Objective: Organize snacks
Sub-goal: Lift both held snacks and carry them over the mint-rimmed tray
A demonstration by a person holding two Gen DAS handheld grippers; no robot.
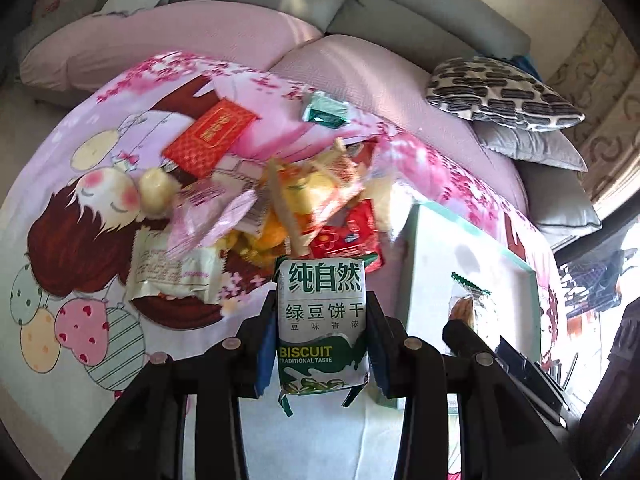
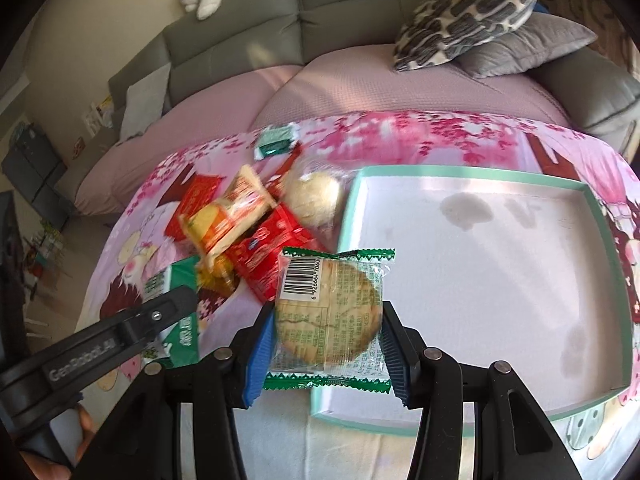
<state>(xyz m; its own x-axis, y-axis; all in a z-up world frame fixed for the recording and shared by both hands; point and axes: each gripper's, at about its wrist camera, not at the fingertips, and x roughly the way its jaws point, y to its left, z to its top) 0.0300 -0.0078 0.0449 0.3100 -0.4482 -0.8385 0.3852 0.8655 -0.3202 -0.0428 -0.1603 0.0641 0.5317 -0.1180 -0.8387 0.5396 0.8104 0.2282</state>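
My left gripper (image 1: 322, 344) is shut on a green-and-white mung bean biscuit pack (image 1: 322, 320), held above the cartoon-print cloth; it also shows in the right wrist view (image 2: 176, 312). My right gripper (image 2: 326, 344) is shut on a clear biscuit pack with green edges (image 2: 328, 312), held over the near left corner of the shallow box with a mint-green rim (image 2: 472, 174). The box interior shows no snacks. A pile of loose snacks (image 1: 304, 208) lies left of the box, also in the right wrist view (image 2: 248, 232). The box shows in the left wrist view (image 1: 472, 240).
A small green pack (image 2: 275, 141) lies apart at the cloth's far edge. A red pack (image 1: 210, 136) and a white pack (image 1: 172, 268) lie left of the pile. A sofa with patterned and grey cushions (image 2: 468, 20) stands behind.
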